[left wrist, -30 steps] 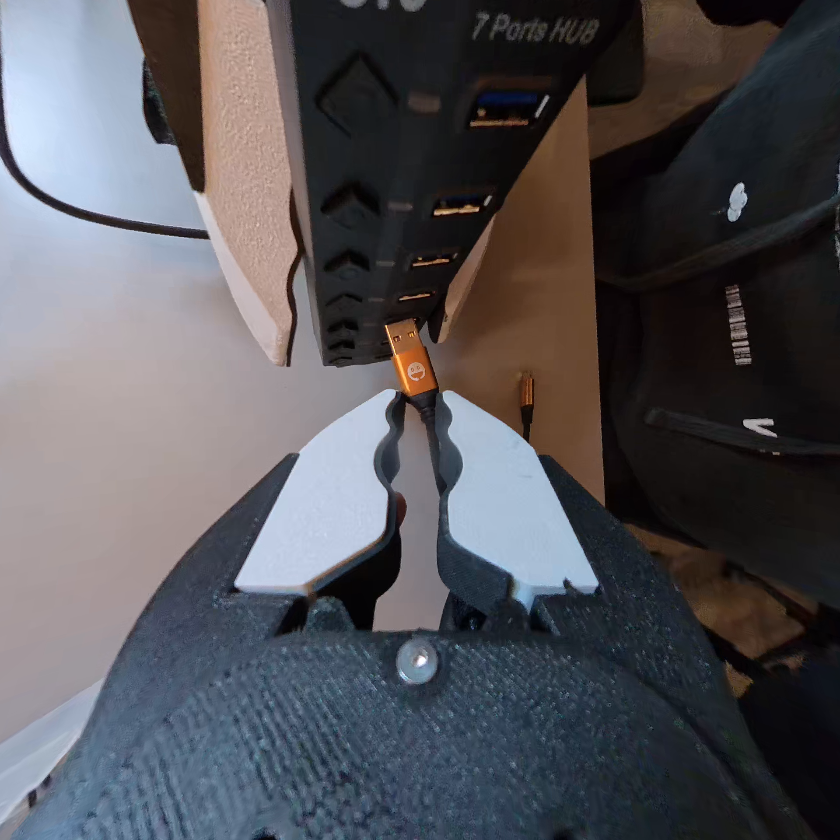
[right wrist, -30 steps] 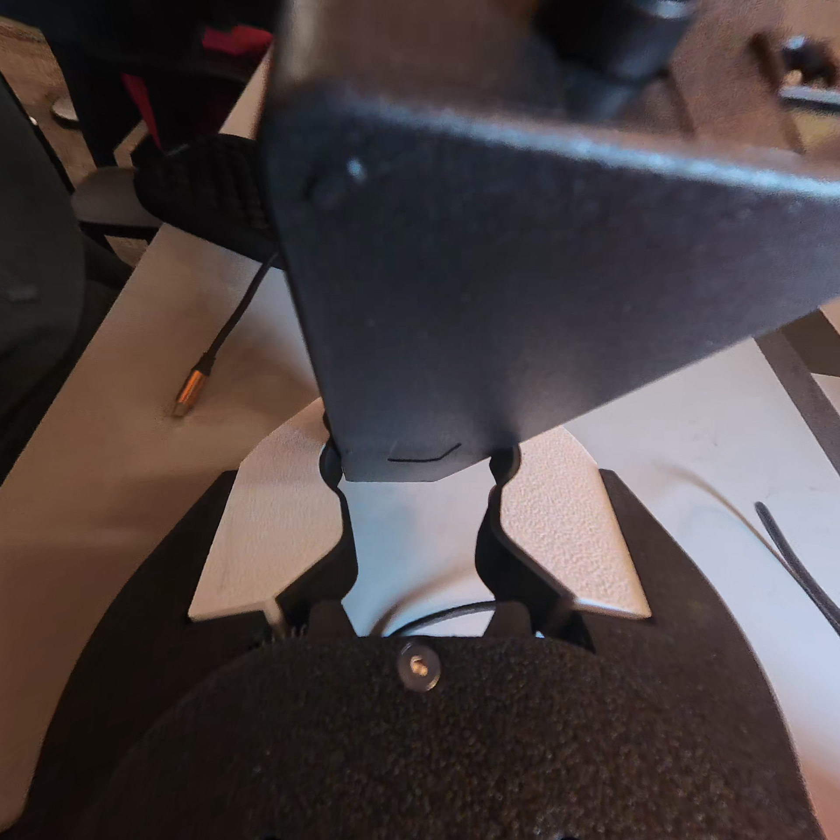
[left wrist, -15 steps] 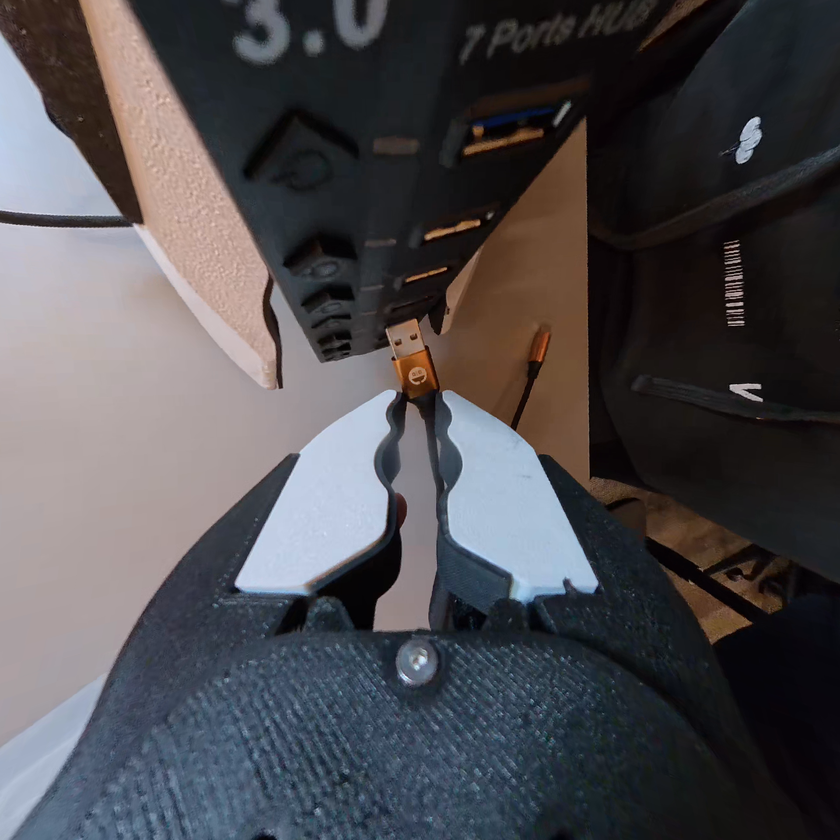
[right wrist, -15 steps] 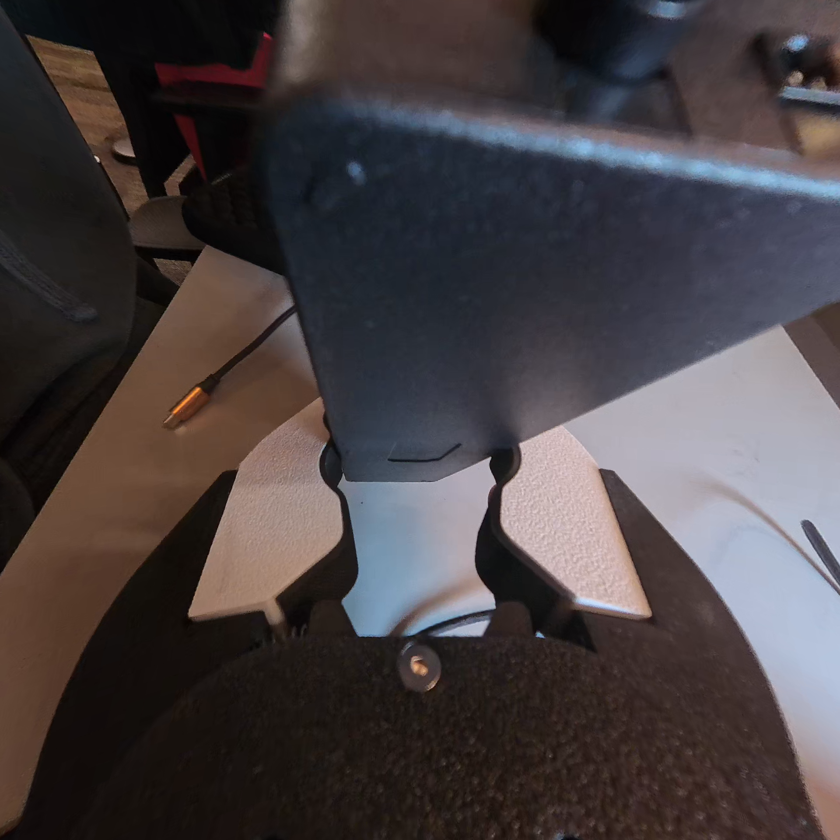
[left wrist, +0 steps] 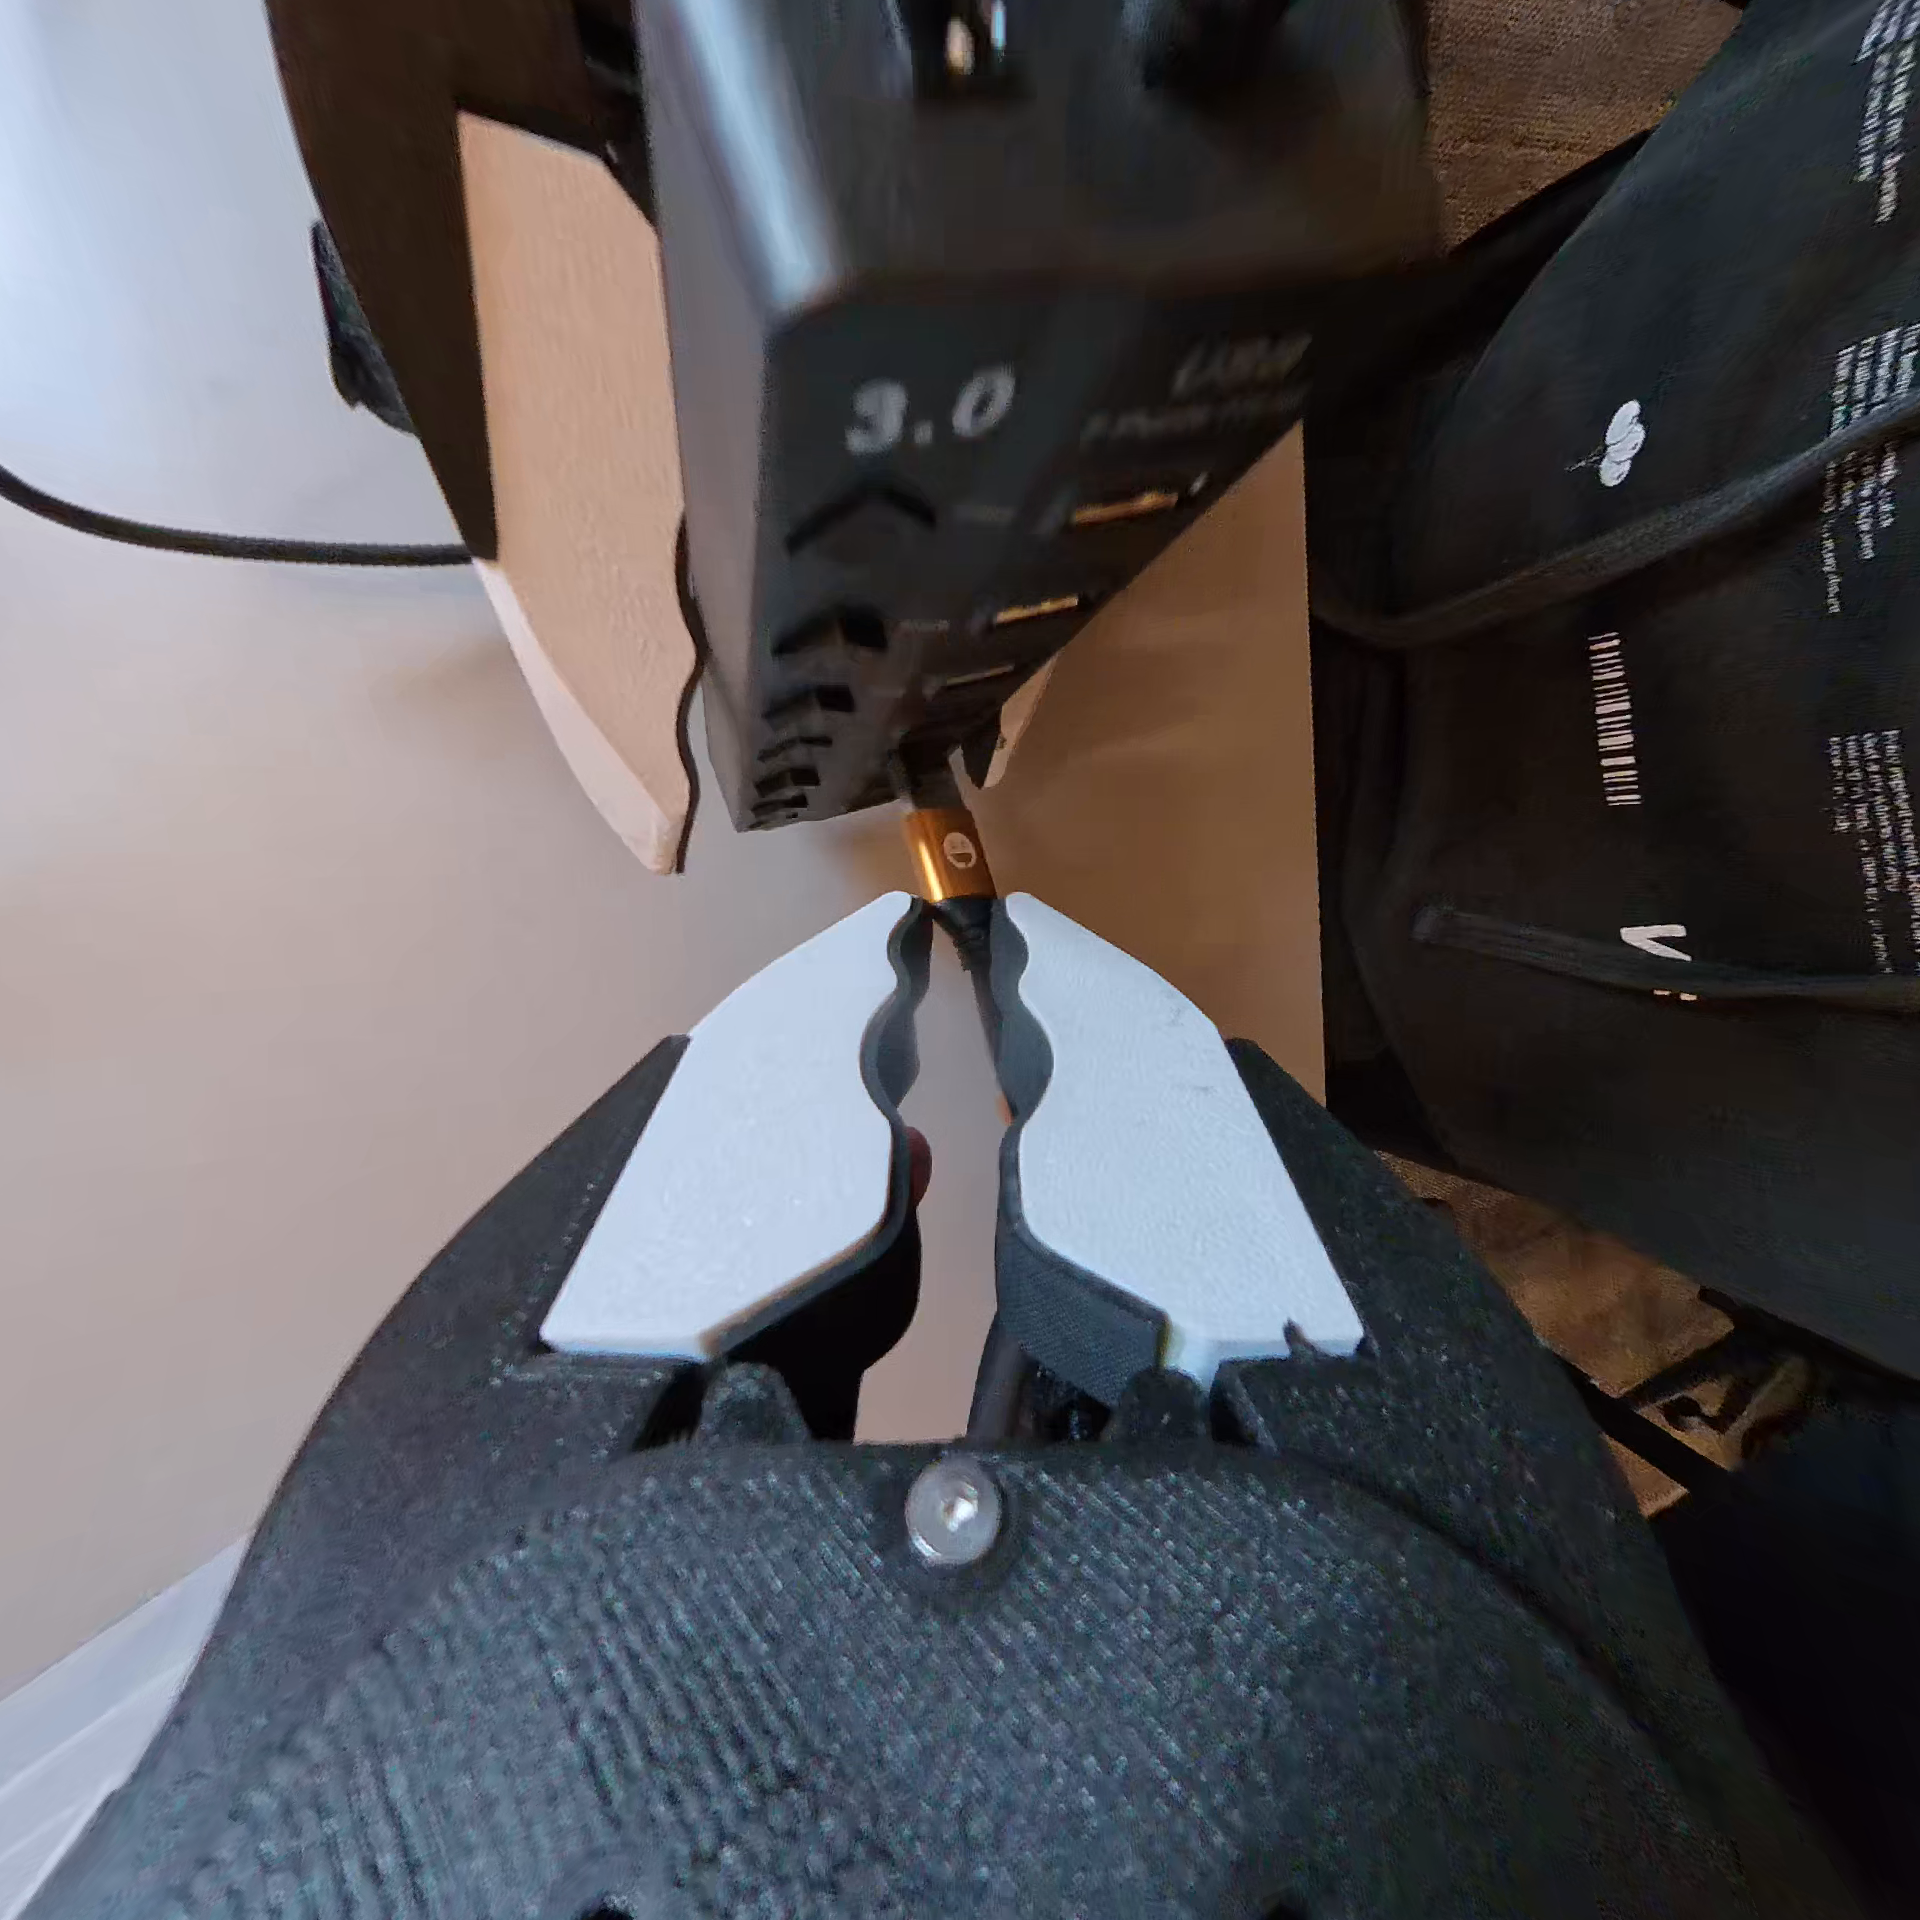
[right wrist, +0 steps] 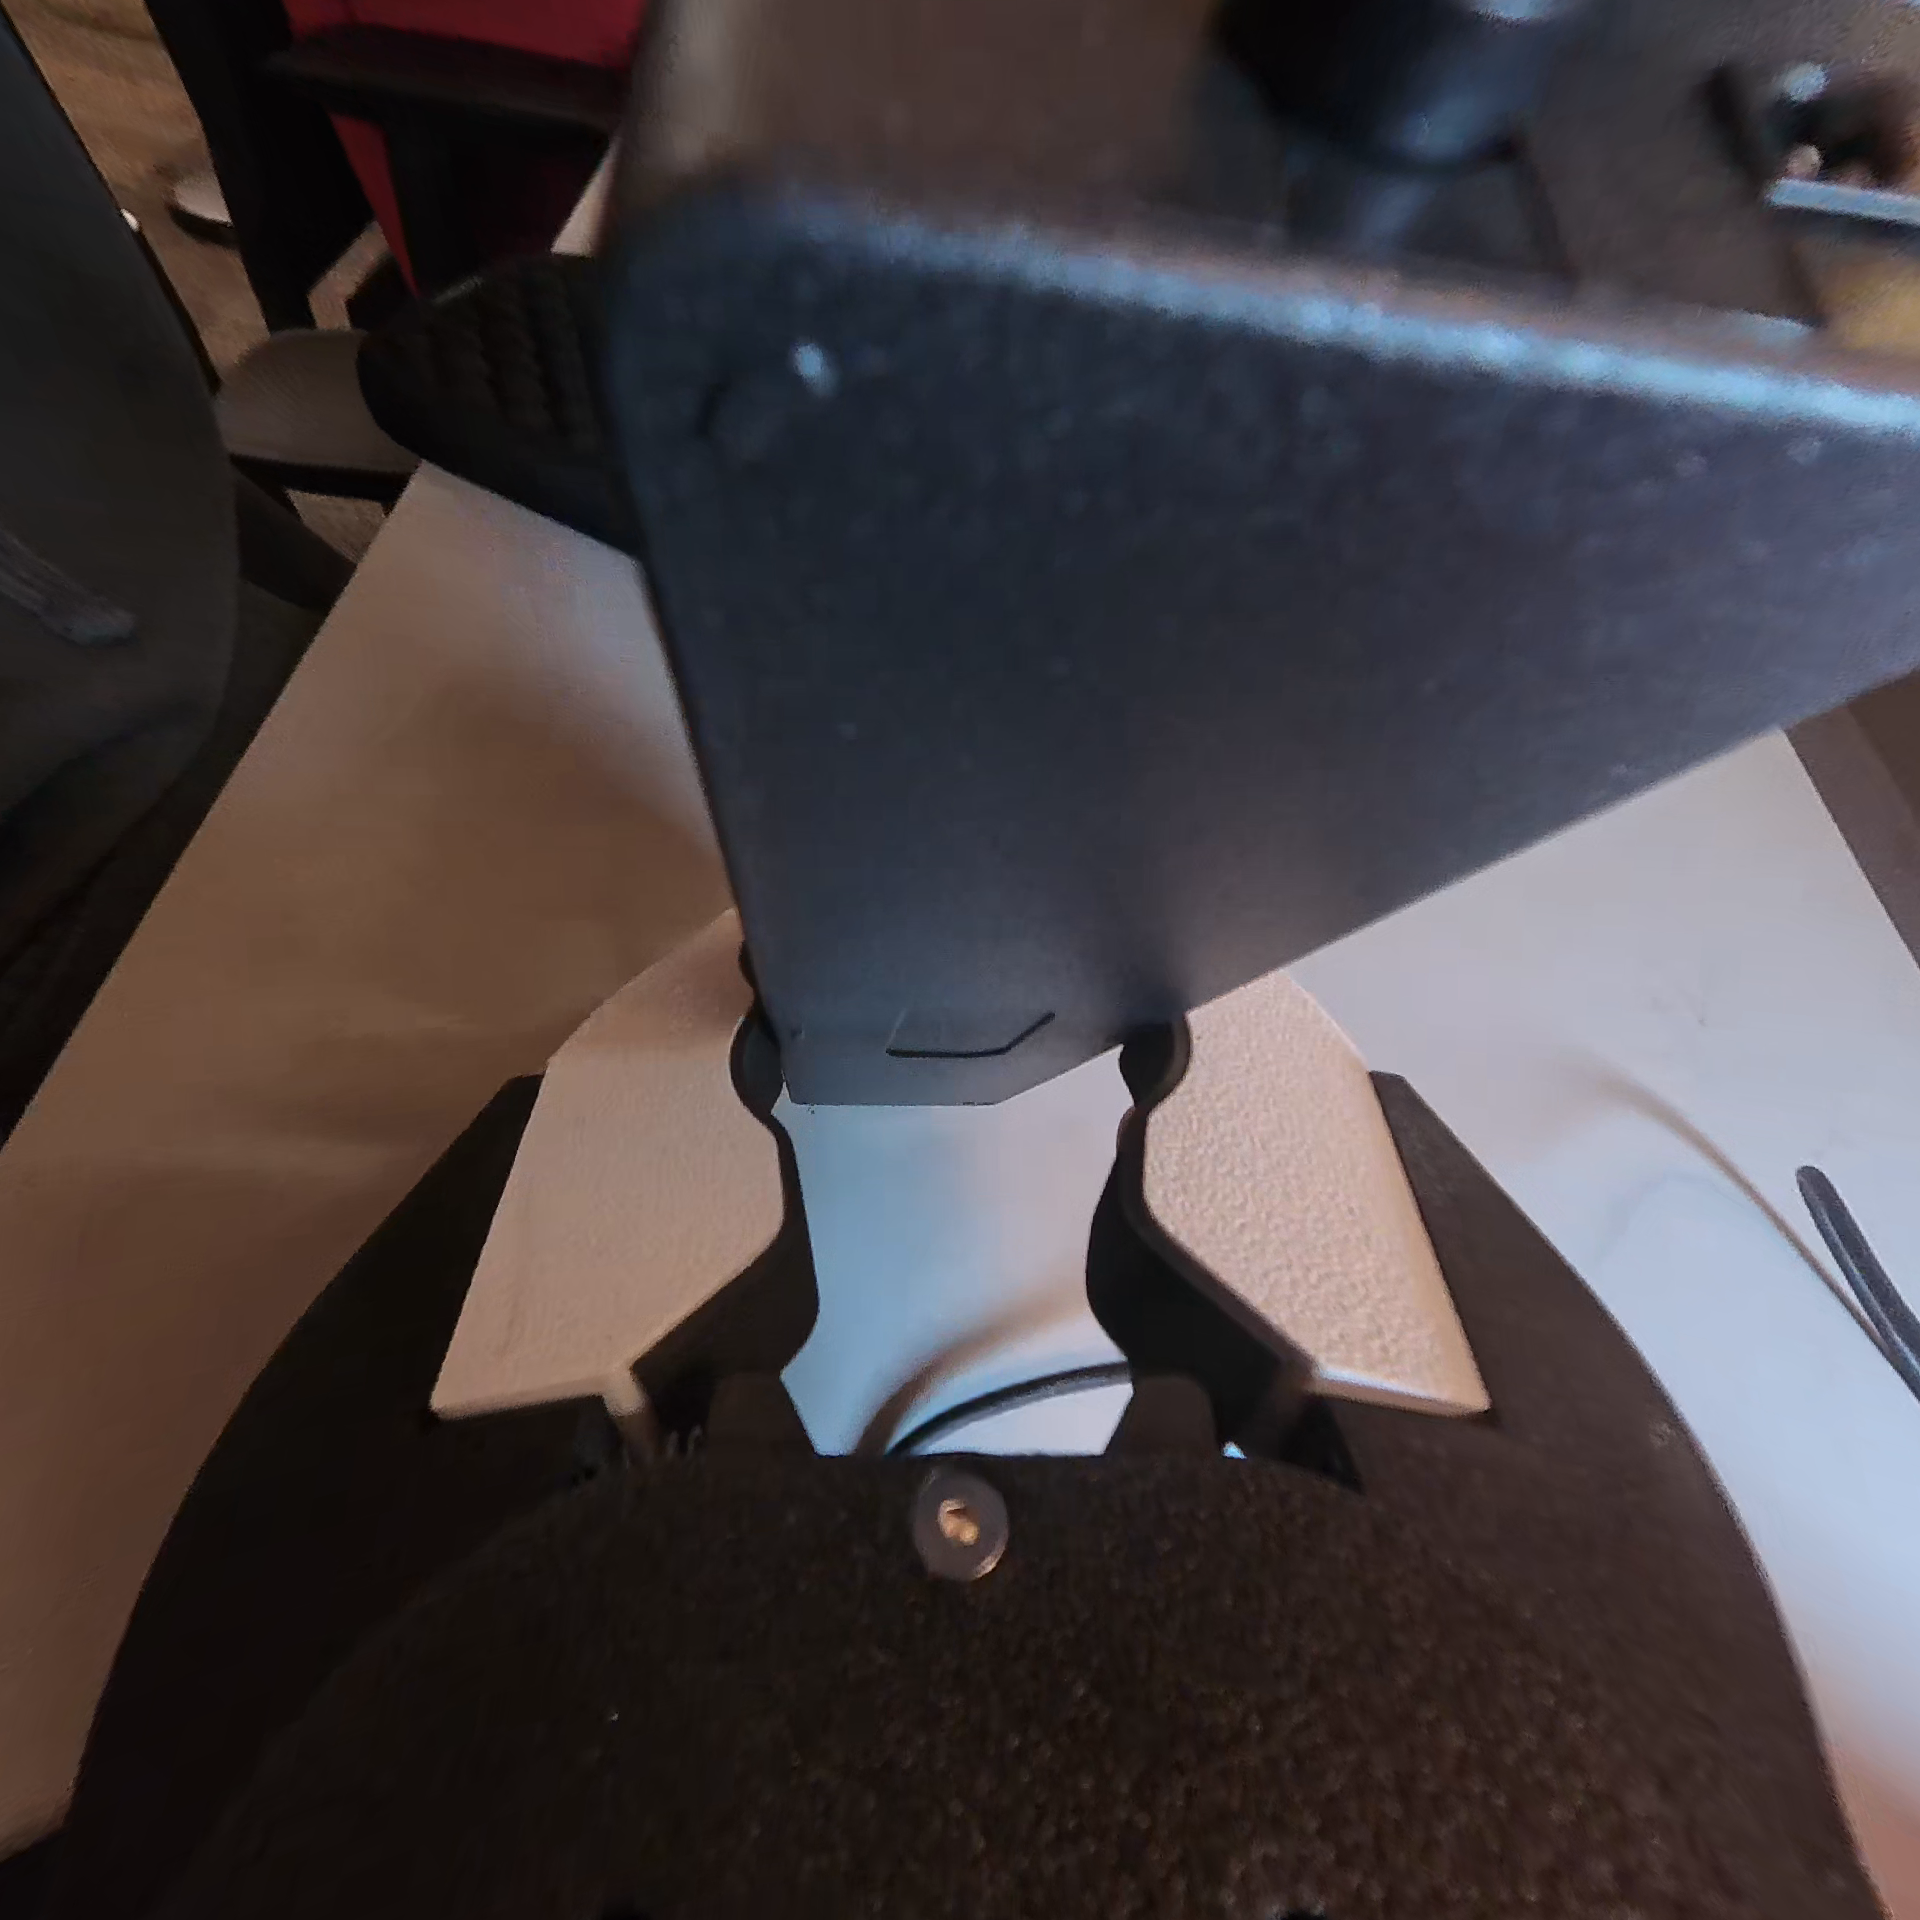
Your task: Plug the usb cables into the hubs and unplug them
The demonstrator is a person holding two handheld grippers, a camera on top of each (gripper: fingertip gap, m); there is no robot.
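Your left gripper clenches the black cable just behind its orange USB plug, whose tip sits at the lowest port of the black hub. Your right gripper clamps that hub's end. Push straight along the port, without twisting. One plug, one hub, four ports visible.

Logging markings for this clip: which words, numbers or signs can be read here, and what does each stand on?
I give places, not wording.
hub, top face: large white characters, legible; smaller print beside them, blurred.
orange plug: one small round emblem.
black garment: white barcode-like stripes, a small emblem, and fine print too small to read.
Right wrist view: no writing visible.
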